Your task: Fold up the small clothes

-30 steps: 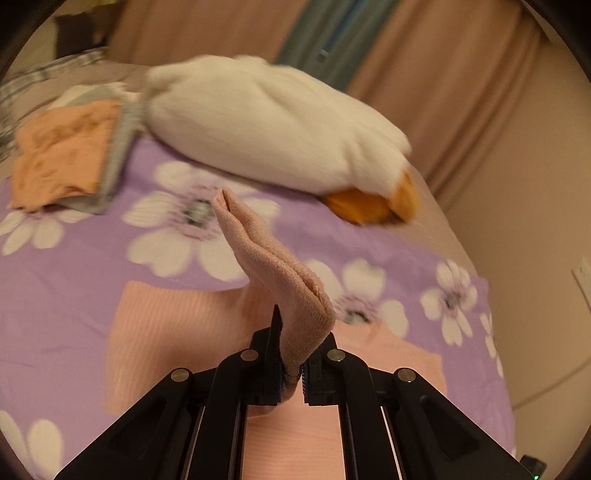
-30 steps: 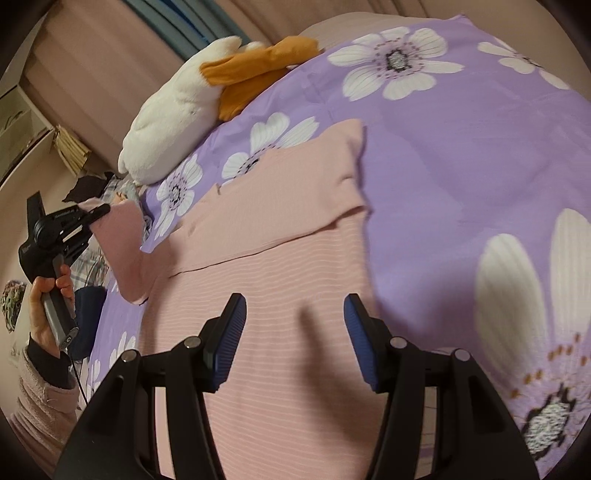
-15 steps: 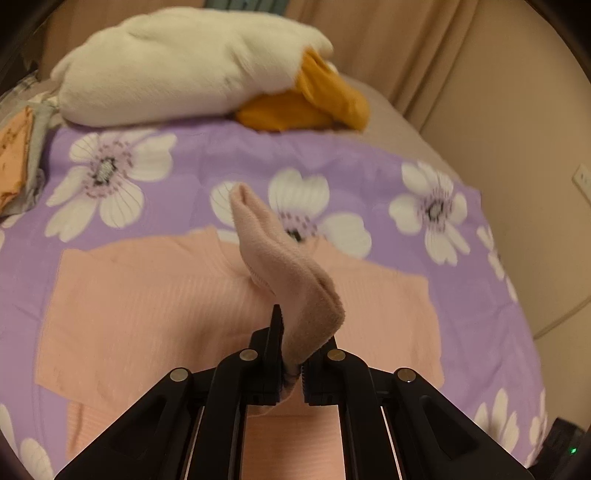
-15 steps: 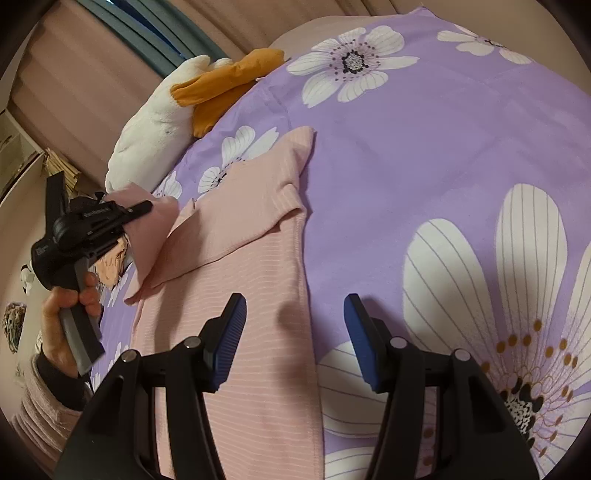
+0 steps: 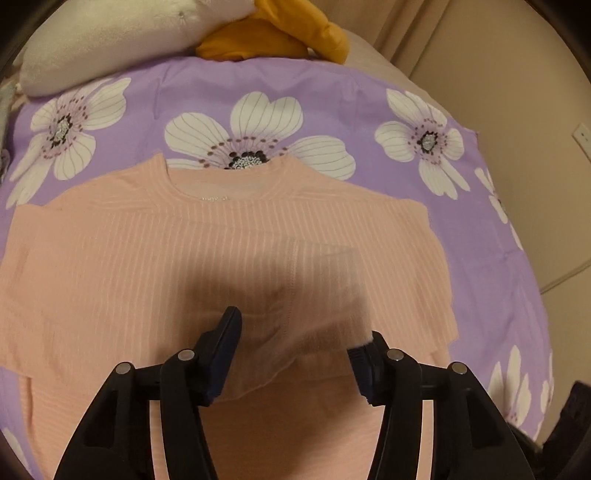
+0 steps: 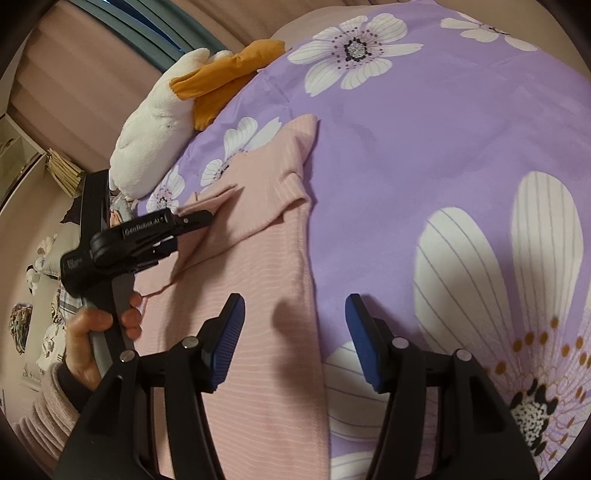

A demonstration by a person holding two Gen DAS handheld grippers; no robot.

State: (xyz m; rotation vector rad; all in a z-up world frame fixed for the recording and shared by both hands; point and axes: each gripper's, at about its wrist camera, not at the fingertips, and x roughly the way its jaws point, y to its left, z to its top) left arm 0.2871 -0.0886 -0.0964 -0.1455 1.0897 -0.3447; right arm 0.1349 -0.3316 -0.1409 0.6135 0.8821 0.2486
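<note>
A pink ribbed shirt (image 5: pixel 147 251) lies flat on the bed, neckline toward the far side. Its sleeve (image 5: pixel 317 280) is folded in across the chest and shows blurred between the jaws of my left gripper (image 5: pixel 299 332). Those jaws are opening and the pads no longer press on the cloth. In the right wrist view the left gripper (image 6: pixel 195 221) hovers low over the folded sleeve (image 6: pixel 229 214), held by a hand (image 6: pixel 99 332). My right gripper (image 6: pixel 295 306) stands open above the shirt's (image 6: pixel 258 295) side edge with nothing between its fingers.
The shirt rests on a purple sheet with white flowers (image 5: pixel 332 96). A white and orange plush duck (image 5: pixel 110 33) lies along the bed's far edge, also the plush duck (image 6: pixel 155 125) in the right wrist view. Curtains and a beige wall stand beyond.
My left gripper carried the raised sleeve over the shirt and lowered it, then its jaws parted and let the sleeve drop onto the chest. The right gripper stayed nearly still and open.
</note>
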